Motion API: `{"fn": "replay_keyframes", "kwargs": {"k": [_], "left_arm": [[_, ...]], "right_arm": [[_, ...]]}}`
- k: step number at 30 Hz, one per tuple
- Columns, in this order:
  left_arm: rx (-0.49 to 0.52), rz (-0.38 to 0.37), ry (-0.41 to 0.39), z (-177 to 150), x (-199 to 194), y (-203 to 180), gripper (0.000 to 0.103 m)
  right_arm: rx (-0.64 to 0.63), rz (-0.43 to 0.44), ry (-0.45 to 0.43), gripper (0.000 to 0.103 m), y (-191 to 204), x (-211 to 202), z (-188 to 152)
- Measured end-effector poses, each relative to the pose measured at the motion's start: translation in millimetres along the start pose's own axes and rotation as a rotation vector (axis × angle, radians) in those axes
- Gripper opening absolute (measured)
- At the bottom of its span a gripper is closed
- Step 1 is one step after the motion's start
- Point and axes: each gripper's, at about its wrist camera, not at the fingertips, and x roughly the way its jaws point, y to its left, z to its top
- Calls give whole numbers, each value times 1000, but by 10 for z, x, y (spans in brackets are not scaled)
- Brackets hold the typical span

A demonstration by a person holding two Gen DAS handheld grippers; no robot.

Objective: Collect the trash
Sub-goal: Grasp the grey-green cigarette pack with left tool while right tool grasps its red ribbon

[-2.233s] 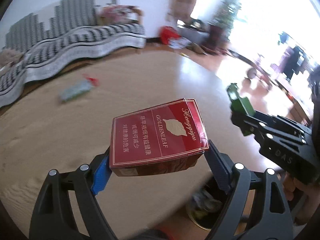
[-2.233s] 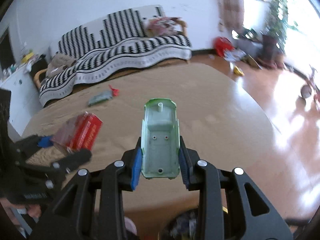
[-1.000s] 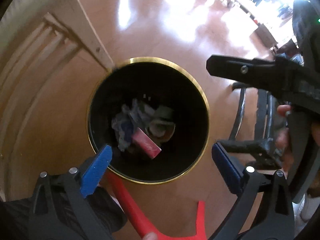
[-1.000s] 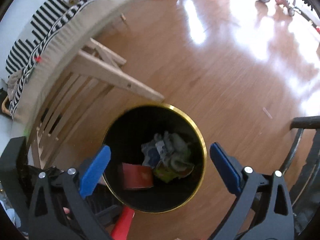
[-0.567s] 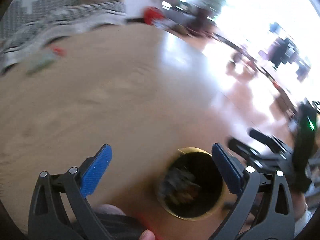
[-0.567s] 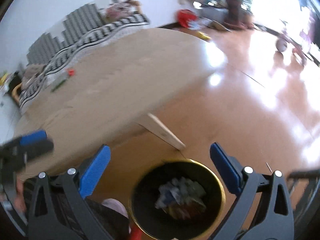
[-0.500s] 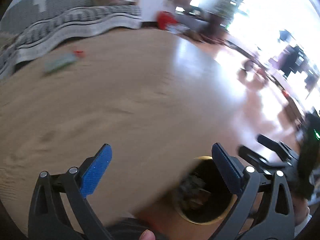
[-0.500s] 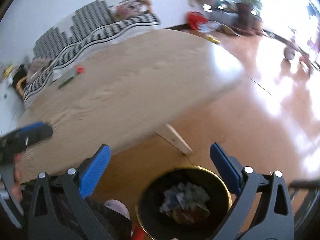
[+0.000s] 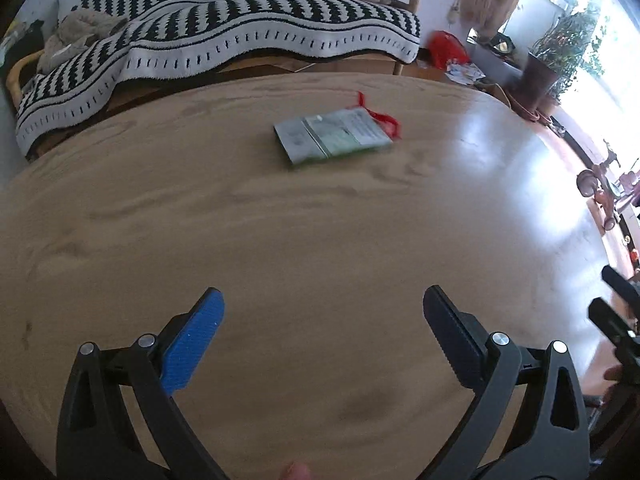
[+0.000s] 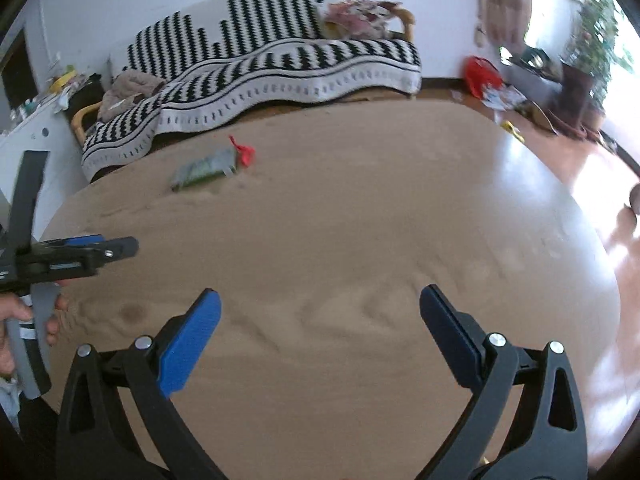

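Right gripper (image 10: 320, 312) – jaws wide apart, nothing between, over round wooden table (image 10: 360, 220). Flat green-grey packet (image 10: 206, 168) with red scrap (image 10: 244, 152) touching its right end – far left on table. Left gripper (image 10: 92, 250) at left edge, hand-held. Striped sofa (image 10: 260, 60) beyond.

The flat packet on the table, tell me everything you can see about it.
The packet is a thin, flat rectangle, grey-white and green with small print too blurred to read, apparently plastic or paper. It lies flat toward the far side of the wooden table, a scrap of red ribbon at its far end. Neither open gripper touches it.
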Motion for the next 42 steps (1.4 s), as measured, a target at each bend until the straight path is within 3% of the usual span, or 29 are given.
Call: {"fn": "replay_keyframes", "kwargs": {"k": [8,16,21,27,29,30,31,32,33,42], "left_arm": [[122,-13,35,536,562,165,97],[308,-92,38,930,962,135,97],[431,-115,20,1052,1097,16,97],[414,-111,-8,1137,1156,-17,97],[408,-109,-14,1127,1148,-18,97],[406,-109,-20,1127,1138,-30,90],[409,-111,-42,1118,1102,-48,75],[410,-107,-48,1096,1088,-61,70],[409,-101,-56,1079,1068,-82,64],[371,-79,-47,966,943,-152,58]], "right_arm": [[-77,2,22,96,350,766,800],[-72,44,112,96,594,1832,1394],[-104,1,134,96,667,2200,1561],[-141,-33,151,95,661,2430,1558],[-149,-27,128,77,660,2414,1544],[-161,-16,114,68,682,2385,1535],[-173,-3,105,46,709,2363,1538],[-184,8,103,21,730,2348,1538],[-193,17,104,13,749,2332,1534],[-148,71,86,10,738,2089,1473]]}}
